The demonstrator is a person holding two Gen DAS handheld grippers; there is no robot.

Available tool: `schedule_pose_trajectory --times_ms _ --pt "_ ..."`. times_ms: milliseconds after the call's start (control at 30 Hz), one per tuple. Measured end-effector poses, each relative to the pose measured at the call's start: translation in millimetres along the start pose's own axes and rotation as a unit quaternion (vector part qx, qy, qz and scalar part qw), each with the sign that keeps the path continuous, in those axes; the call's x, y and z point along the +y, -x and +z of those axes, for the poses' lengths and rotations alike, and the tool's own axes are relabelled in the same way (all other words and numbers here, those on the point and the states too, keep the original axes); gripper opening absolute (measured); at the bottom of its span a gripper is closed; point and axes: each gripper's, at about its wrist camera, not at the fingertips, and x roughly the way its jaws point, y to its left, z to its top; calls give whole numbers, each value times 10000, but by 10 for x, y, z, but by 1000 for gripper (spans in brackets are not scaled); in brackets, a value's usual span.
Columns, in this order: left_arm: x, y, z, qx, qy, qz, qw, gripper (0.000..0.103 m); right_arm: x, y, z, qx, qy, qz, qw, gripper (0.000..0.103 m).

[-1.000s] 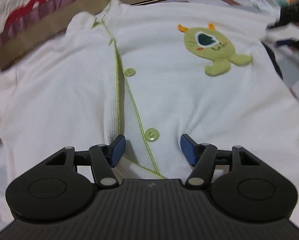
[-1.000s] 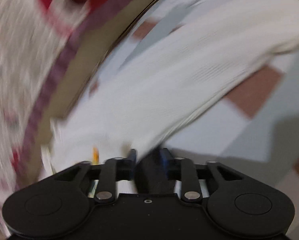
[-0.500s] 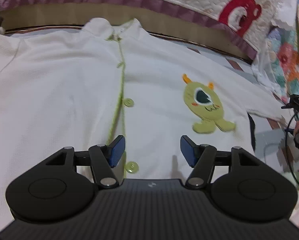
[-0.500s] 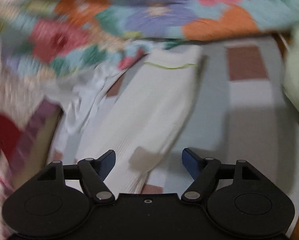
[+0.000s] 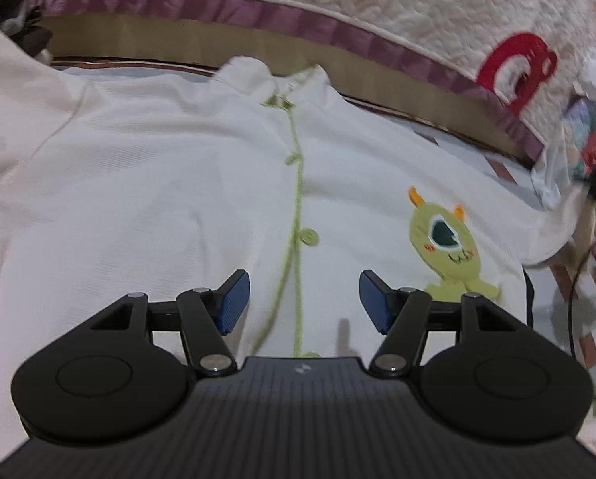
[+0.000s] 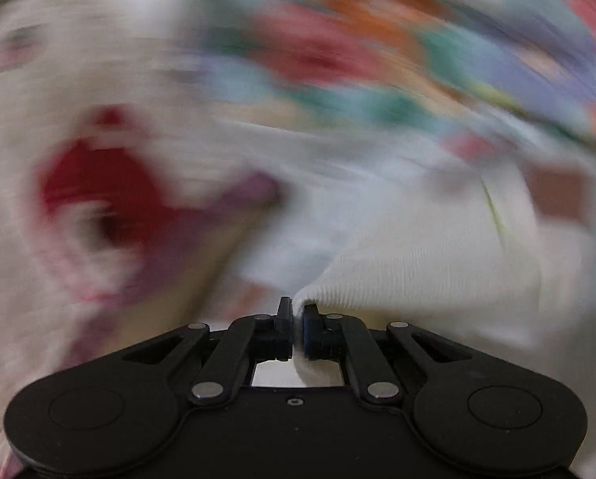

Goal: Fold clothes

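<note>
A white child's shirt (image 5: 170,207) lies spread flat, collar away from me, with a lime-green button placket (image 5: 298,183) down its middle and a green one-eyed monster patch (image 5: 445,243) on the right chest. My left gripper (image 5: 304,299) hovers just above the lower placket, open, nothing between its blue pads. In the right wrist view my right gripper (image 6: 296,321) is shut on a fold of the shirt's white ribbed sleeve (image 6: 425,255), which trails off to the right with a green seam line. That view is badly motion-blurred.
A quilted cream cover with red shapes and a purple band (image 5: 338,28) runs behind the collar. Floral bedding (image 6: 377,64) lies at the far right. A checked sheet (image 5: 577,279) shows right of the shirt, with a dark cable and a hand part at that edge.
The right gripper, wide open over the sleeve half a second ago, has closed on it and lifted. The left gripper rolled and drew back, so the shirt front now sits squarer in view.
</note>
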Motion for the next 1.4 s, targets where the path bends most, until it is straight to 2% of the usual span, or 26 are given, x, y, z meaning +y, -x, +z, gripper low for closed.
schedule_pose_trajectory --times_ms 67,133,200,267,333,367,433,467,500,567,633,700,767,833,900,1000,1033,1133,1167,1200,1233,1267,1300,1333,1367,1400 --pt "54 14 29 -59 87 108 9999 60 474 178 -68 -96 724 897 9933 8" --pt "117 24 46 -141 210 201 9995 61 892 348 -255 -40 1330 1835 9740 8" --pt "194 26 42 -227 422 284 9984 61 1259 482 -528 169 1891 2708 9437 8" --pt "288 17 29 -281 687 386 9965 62 1575 541 -906 753 2535 3337 9048 8" --pt "376 -10 13 -246 926 484 9942 62 1799 524 -1339 1555 3134 3389 8734 7" --pt "414 -28 6 -195 1020 527 9932 62 1907 512 -1557 1958 3420 3381 8546 16" --pt "437 -56 8 -147 1072 505 9928 62 1937 495 -1752 2503 3852 3210 8282 17" --pt "437 -66 14 -151 1078 470 9929 62 1944 487 -1841 2762 4055 3113 8139 22" --pt "432 -75 24 -164 1085 431 9930 62 1893 497 -1815 2866 4115 3080 8085 35" --pt "372 -96 65 -260 1088 331 9932 63 1748 480 -1617 2919 4069 2809 8188 56" --pt "266 -121 111 -320 997 234 9942 63 1570 466 -1432 2966 3978 2546 8300 57" --pt "75 -142 148 -359 624 172 9973 64 1310 395 -1325 3036 4001 2078 8394 57" --pt "-156 -179 143 -446 84 12 9990 64 1095 330 -1312 2836 4168 1387 8524 57" --pt "-401 -228 127 -562 -495 -193 9970 68 983 275 -1345 2504 4087 372 8768 58" --pt "-681 -373 96 -654 -1237 -180 9900 68 899 180 -1360 2901 3573 428 8868 58" --pt "-963 -731 148 -332 -1996 252 9790 69 739 24 -1334 3614 2579 712 8932 58" --pt "-1015 -850 186 -191 -2110 286 9769 69 669 -24 -1299 3712 2263 764 8973 58" --pt "-1037 -1148 313 214 -2098 129 9774 77 607 -58 -1261 3508 2005 500 9134 58" --pt "-1034 -1242 343 291 -2065 177 9779 77 608 -53 -1260 3497 2014 527 9134 58" --pt "-1035 -1307 371 307 -2076 185 9775 74 611 -46 -1261 3498 2035 573 9127 58" --pt "-1037 -1335 398 283 -2133 164 9764 64 615 -38 -1262 3498 2057 620 9119 58" --pt "-1029 -1343 448 254 -2169 187 9757 26 619 -31 -1262 3498 2079 666 9110 58" --pt "-1000 -1333 533 176 -2142 227 9764 6 601 -33 -1255 3594 2062 776 9068 58" --pt "-924 -1295 628 19 -1937 246 9807 5 579 -36 -1247 3704 2039 896 9018 58" --pt "-758 -1201 740 -290 -1381 219 9898 5 558 -40 -1239 3813 2015 1015 8965 58" --pt "-592 -1107 852 -599 -819 192 9947 5 602 -15 -1280 3845 2277 1120 8876 58"
